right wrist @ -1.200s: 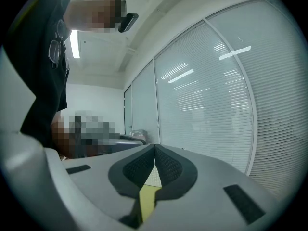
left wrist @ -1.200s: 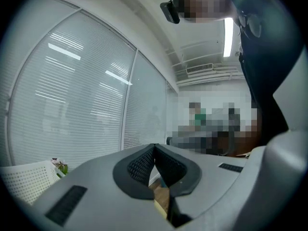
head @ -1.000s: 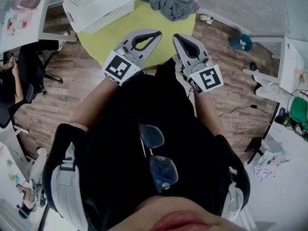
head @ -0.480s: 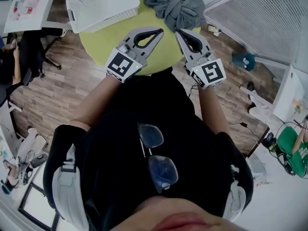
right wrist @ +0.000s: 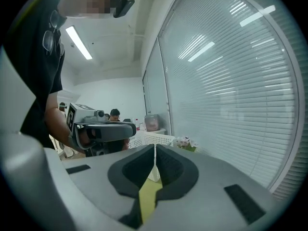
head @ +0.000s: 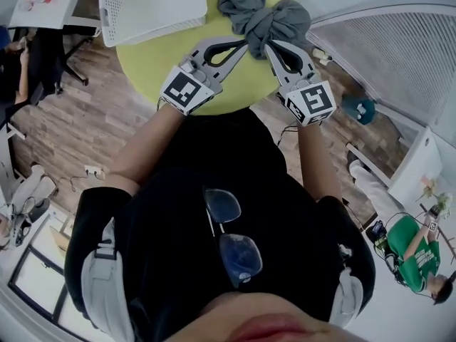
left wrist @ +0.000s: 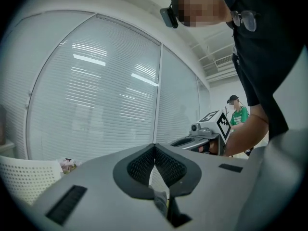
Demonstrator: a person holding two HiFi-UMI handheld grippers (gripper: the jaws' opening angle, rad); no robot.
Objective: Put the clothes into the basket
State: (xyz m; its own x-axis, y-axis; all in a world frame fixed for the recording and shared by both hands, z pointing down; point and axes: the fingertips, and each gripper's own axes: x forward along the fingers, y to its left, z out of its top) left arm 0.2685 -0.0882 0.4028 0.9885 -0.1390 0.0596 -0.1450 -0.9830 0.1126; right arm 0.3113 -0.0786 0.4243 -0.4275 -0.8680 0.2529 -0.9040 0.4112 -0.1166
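Observation:
A crumpled pile of grey clothes point(head: 265, 14) lies at the far side of the round yellow-green table point(head: 146, 61). A white perforated basket point(head: 151, 6) stands on the table to its left, also in the left gripper view point(left wrist: 23, 179) and the right gripper view point(right wrist: 150, 139). My left gripper point(head: 245, 44) and right gripper point(head: 270, 45) reach side by side over the table, their tips at the pile's near edge. Both are shut, with nothing seen between the jaws point(left wrist: 155, 146) point(right wrist: 154, 146). Each gripper view shows the other gripper point(left wrist: 204, 134) point(right wrist: 102, 131).
White slatted blinds point(head: 388, 45) stand right of the table and fill both gripper views. Wooden floor point(head: 85, 127) surrounds the table. An office chair point(head: 43, 66) is at the left. A person in a green shirt point(head: 413, 254) is at the lower right.
Both grippers moved forward over the table to the near edge of the grey clothes. Their jaws stayed shut. The camera shifted, so table and basket sit higher in view.

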